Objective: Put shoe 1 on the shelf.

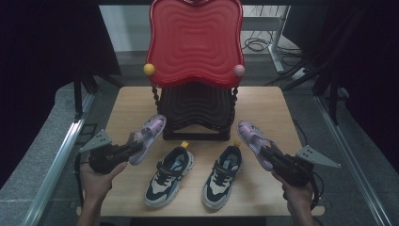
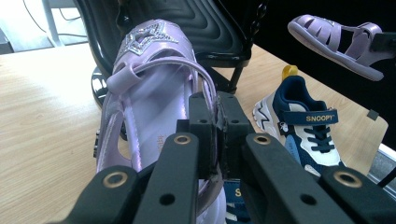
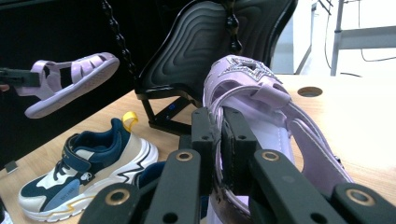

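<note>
Lilac plastic sandals with glittery star fronts, one per claw: left claw (image 1: 133, 147) clamped on the left sandal (image 1: 148, 136), right claw (image 1: 266, 153) clamped on the right sandal (image 1: 251, 139), both lifted above the wooden table (image 1: 131, 101), flanking two navy-and-white sneakers (image 1: 170, 175).

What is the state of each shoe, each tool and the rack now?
Left sandal: lifted off the table, held by a strap.
Right sandal: lifted, held the same way.
Left sneaker: resting on the table, strap fastened.
Right sneaker: resting on the table, upright.
Left tool: shut on the left sandal.
Right tool: shut on the right sandal.
Rack: upright, both shelves bare.
</note>
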Motion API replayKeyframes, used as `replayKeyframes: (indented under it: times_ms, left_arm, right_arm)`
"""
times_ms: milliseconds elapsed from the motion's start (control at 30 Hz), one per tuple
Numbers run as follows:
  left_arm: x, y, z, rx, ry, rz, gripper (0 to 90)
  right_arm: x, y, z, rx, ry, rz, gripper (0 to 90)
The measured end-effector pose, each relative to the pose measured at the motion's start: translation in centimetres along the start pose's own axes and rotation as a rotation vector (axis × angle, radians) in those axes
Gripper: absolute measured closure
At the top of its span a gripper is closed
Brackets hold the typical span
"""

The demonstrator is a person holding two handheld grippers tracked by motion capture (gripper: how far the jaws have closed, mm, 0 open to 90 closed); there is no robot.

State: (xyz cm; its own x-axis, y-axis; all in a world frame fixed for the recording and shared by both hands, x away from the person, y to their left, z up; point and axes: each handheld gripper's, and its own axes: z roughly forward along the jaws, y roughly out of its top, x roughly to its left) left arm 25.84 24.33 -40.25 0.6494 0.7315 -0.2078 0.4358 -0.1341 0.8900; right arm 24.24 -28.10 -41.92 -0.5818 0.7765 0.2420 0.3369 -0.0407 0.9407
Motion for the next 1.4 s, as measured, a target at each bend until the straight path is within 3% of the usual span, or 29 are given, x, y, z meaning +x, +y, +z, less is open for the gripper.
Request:
replayKeyframes:
  times_ms: [233,733,1400]
  left_arm:
    - [-0.1,0.3,0.5,0.006,-0.008,0.004,86.6]
    - [-0.4,1.0,2.3,0.015,-0.034,0.013,86.5]
    - [-1.0,2.3,4.1,0.010,-0.068,0.031,86.4]
  right_arm:
    - [0.4,0.5,0.4,-0.004,0.011,-0.012,84.4]
    - [1.1,1.2,3.9,0.025,0.055,-0.021,84.2]
    - [3.0,2.1,6.8,0.028,0.105,-0.038,84.1]
